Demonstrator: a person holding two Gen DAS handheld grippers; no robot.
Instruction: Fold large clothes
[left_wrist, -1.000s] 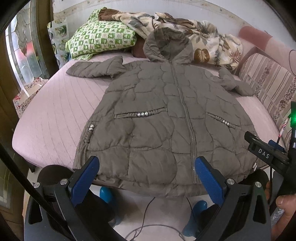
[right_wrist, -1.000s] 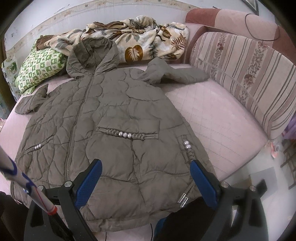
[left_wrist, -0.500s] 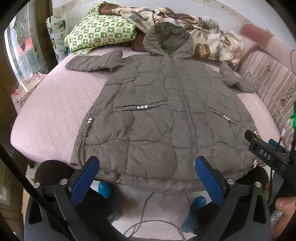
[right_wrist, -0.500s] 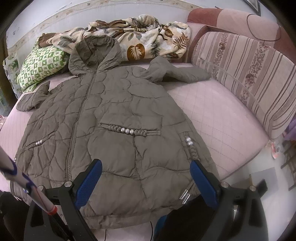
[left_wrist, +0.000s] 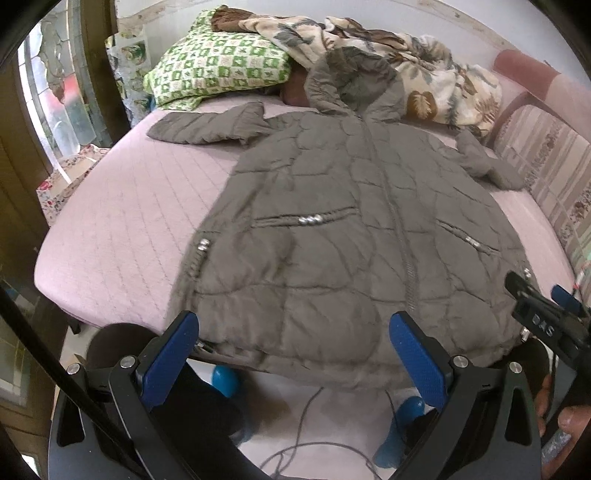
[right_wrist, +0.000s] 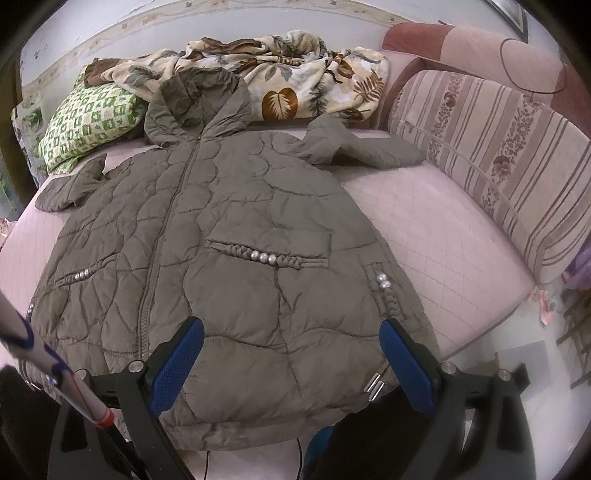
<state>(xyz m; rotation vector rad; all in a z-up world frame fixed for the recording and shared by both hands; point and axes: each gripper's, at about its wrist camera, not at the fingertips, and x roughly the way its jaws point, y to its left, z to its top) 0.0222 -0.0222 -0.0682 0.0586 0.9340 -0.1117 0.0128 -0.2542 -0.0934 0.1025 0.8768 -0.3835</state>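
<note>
A large grey-brown quilted hooded jacket (left_wrist: 343, 236) lies spread flat, front up, on a pink bed (left_wrist: 122, 229), zipper closed, both sleeves out to the sides. It also shows in the right wrist view (right_wrist: 236, 266). Its hem hangs over the near bed edge. My left gripper (left_wrist: 293, 347) is open and empty, over the hem left of the zipper. My right gripper (right_wrist: 291, 354) is open and empty, over the hem's right part, near the pocket with pearl beads (right_wrist: 263, 257).
A green checked pillow (left_wrist: 218, 70) and a leaf-print blanket (right_wrist: 295, 85) lie at the head of the bed. A striped cushioned backrest (right_wrist: 491, 155) runs along the right side. Cables and blue slippers (left_wrist: 397, 428) are on the floor below the hem.
Both grippers have moved forward and a little higher over the hem, so the jacket looks closer. The jacket has not moved. Both grippers stay open.
</note>
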